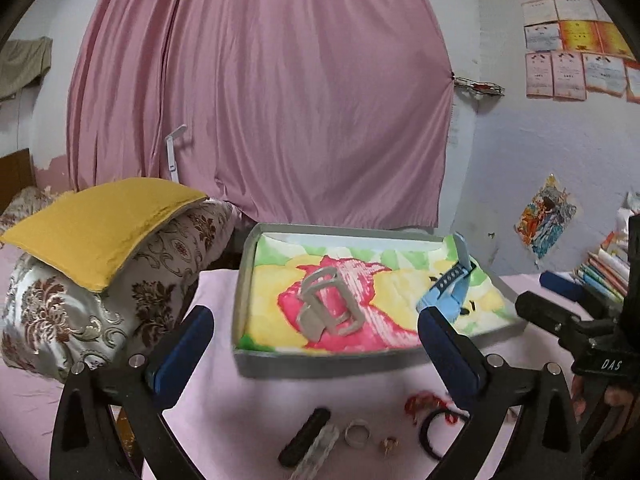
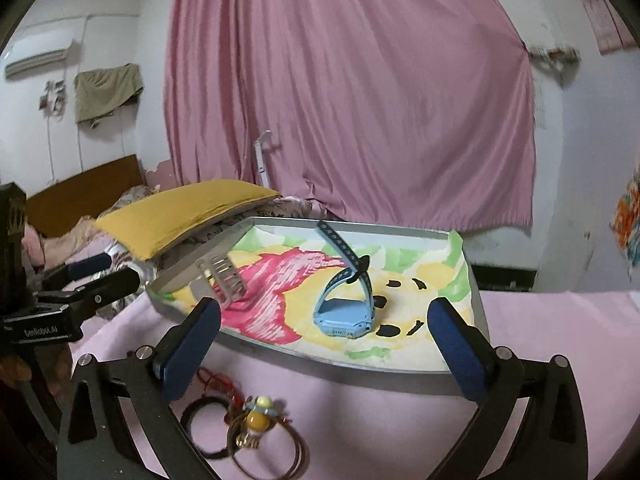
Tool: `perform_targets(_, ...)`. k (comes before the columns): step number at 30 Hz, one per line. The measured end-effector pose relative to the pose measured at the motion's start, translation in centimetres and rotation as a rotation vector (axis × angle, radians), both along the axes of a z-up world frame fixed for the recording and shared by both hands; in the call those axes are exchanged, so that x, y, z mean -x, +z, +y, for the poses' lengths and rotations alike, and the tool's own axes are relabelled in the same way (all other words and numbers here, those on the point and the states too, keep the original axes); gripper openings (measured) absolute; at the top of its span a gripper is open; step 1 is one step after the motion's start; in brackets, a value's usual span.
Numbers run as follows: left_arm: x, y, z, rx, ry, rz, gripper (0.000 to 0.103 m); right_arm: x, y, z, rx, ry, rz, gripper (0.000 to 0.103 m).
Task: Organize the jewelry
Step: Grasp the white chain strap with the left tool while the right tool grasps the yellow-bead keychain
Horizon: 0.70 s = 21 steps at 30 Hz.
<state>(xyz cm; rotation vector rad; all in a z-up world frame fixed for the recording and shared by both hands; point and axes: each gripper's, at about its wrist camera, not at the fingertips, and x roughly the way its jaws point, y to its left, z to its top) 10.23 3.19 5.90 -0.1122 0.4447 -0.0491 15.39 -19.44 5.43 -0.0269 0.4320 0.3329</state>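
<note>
My left hand-held gripper (image 1: 316,344) hangs released with nothing between its fingers, and my right hand-held gripper (image 2: 324,332) is released too. In the grey tray (image 1: 320,362) at twelve o'clock lie a grey watch (image 1: 326,306) and, at its three o'clock, a blue watch (image 2: 344,304). On the pink cloth (image 1: 248,408) at six o'clock sit a silver ring (image 1: 357,433), a black hair tie (image 2: 204,426) and a beaded bracelet (image 2: 256,416).
</note>
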Motion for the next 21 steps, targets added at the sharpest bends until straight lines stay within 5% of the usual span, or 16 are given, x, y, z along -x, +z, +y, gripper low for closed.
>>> perform_targets(11, 3.2, -1.0, 0.5, -0.032, -0.038, 0.054, 0.102, 1.6, -0.8, 0.1, 0.106, 0.038, 0.089, 0.101)
perform_targets(21, 2.7, -3.4, -0.1, -0.052, -0.096, 0.251, 0.102, 0.9, -2.4, -0.3, 0.113, 0.080, 0.203, 0.101)
